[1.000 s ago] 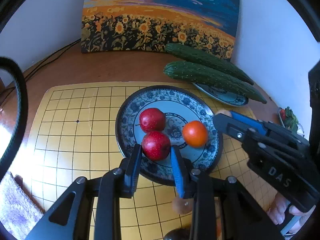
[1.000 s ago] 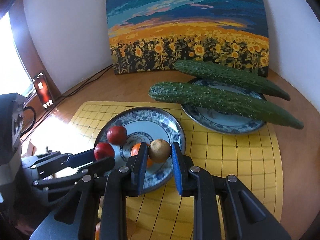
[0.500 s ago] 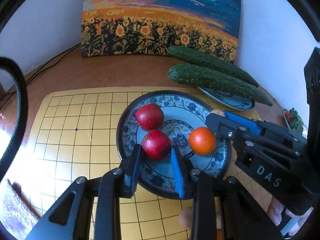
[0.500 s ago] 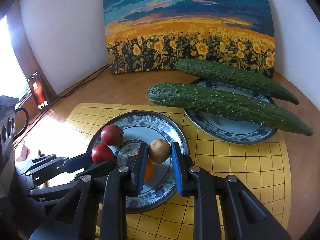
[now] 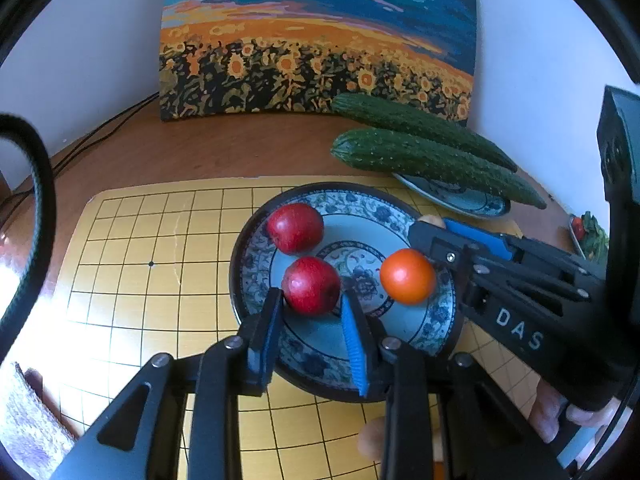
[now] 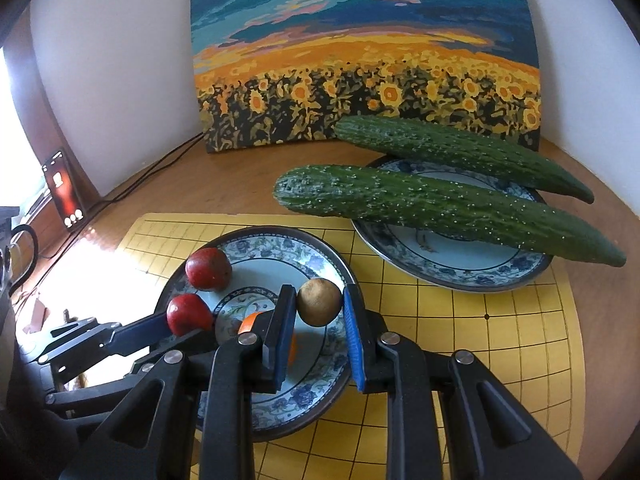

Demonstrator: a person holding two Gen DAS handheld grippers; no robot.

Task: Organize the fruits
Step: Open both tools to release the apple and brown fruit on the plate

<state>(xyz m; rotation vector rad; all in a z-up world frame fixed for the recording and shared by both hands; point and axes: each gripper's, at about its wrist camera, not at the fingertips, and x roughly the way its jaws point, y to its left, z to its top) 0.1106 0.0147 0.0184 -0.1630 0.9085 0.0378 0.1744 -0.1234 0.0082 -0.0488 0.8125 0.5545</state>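
A blue-and-white patterned plate sits on a yellow grid mat. My left gripper is shut on a red fruit low over the plate's near side. A second red fruit and an orange fruit lie on the plate. My right gripper is shut on a small brown round fruit above the plate's right part. In the right wrist view the orange fruit is mostly hidden behind a finger. The left gripper shows there with its red fruit.
A second patterned plate at the right carries two long cucumbers. A sunflower painting leans on the back wall. A lit phone and cables are at the left. A person's hand holds the right gripper.
The right gripper with the brown fruit has edged a little further in over the plate. The left gripper and its red fruit have stayed put. Both grips are unchanged.
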